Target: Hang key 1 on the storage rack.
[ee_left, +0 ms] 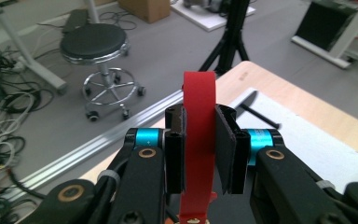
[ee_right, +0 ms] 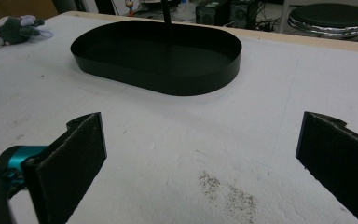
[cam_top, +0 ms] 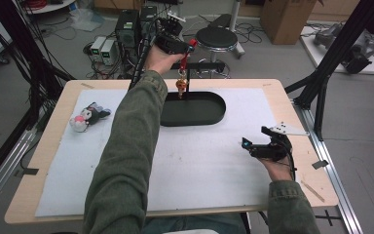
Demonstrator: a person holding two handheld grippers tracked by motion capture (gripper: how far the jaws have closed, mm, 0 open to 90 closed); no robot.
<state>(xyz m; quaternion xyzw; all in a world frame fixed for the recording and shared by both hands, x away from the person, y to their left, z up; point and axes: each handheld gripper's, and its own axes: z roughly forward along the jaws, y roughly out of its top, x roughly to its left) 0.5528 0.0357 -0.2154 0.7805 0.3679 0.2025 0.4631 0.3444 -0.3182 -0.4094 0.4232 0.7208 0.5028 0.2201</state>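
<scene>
The red strap (ee_left: 198, 144) stands with its long axis vertical, clamped between the jaws of the left gripper (cam_top: 187, 46), its looped end rising above the jaw tips in the left gripper view; in the high view the strap hangs down from the jaws above the far rim of the black oval tray (cam_top: 209, 117), with a small orange charm (cam_top: 180, 86) dangling at its lower end; the charm hangs just beside the thin black post (cam_top: 189, 83) that rises from the far part of the tray. The tray lies with its long axis across the table (cam_top: 48, 141); apart from the post its floor is bare. The right gripper (cam_top: 255, 146) rests near the table edge on the near right of the tray, jaws wide apart with nothing between them. A plush toy (cam_top: 88, 117) lies well to the left of the tray. The right gripper view shows the tray wall and interior (ee_right: 168, 56) closely; the left gripper view shows a stool (ee_left: 95, 44) beyond the table.
</scene>
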